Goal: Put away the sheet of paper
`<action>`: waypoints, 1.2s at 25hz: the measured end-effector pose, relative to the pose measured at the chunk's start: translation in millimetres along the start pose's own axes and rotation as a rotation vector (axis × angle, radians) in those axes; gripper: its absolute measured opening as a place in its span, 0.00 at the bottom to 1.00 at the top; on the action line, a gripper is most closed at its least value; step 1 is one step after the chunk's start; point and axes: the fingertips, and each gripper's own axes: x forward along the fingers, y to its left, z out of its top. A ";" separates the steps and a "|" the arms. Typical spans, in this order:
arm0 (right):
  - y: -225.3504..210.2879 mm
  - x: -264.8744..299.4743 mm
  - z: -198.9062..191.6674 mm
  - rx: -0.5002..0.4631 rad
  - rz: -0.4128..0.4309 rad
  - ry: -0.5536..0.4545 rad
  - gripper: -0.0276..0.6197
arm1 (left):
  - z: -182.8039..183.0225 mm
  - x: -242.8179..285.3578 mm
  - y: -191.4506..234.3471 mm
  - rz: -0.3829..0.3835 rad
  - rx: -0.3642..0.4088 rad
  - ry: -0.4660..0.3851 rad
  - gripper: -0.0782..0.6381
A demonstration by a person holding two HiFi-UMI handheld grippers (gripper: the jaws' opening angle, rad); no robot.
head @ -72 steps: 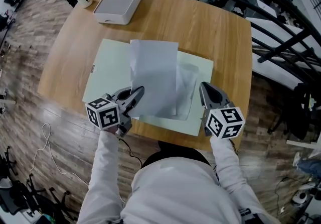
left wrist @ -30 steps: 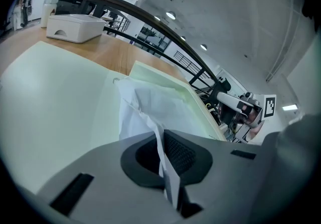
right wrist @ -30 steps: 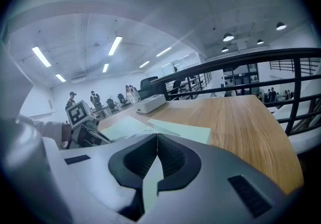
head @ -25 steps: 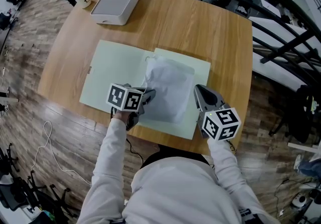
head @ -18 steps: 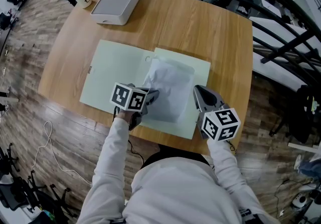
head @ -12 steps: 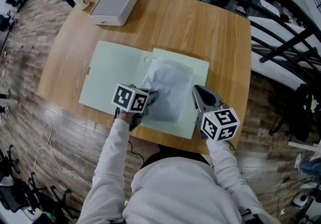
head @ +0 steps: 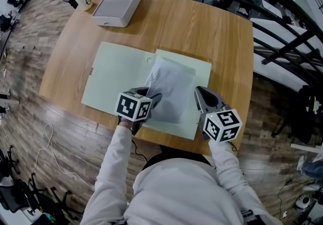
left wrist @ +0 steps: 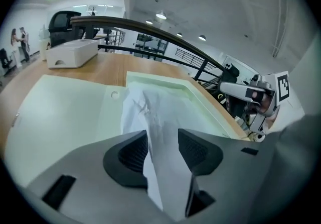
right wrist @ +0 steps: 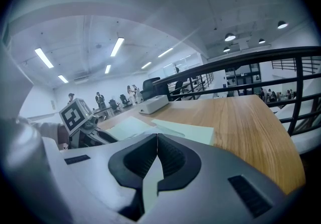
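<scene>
Head view: sheet of paper [head: 171,85], raised 3 seconds ago, is lying on the folder [head: 113,75], frame centre; left gripper view: my left gripper [left wrist: 163,150] is opening, sheet between its jaws; right gripper view: right gripper [right wrist: 156,160] is sitting closed, empty; placement looking done.

The paper [head: 171,88] was spread flat across the fold of the folder [head: 116,72]; it now lies crumpled on the right half. The left gripper [head: 150,99] has moved right to the paper's lower left corner. Its jaws, previously shut, are opening with the paper between them.
</scene>
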 end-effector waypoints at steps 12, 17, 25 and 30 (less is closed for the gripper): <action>10.1 -6.3 3.4 -0.017 0.018 -0.016 0.09 | 37.7 -56.7 31.6 0.284 0.031 -0.246 0.31; 17.7 -8.7 10.5 -0.037 0.034 -0.031 0.09 | 57.5 -87.7 31.2 0.372 0.058 -0.357 0.23; 32.2 -11.0 19.6 -0.059 0.077 -0.056 0.09 | 71.8 -128.1 23.6 0.446 0.096 -0.488 0.15; 39.4 -11.9 22.6 -0.091 0.088 -0.067 0.09 | 74.2 -157.2 17.5 0.463 0.098 -0.598 0.13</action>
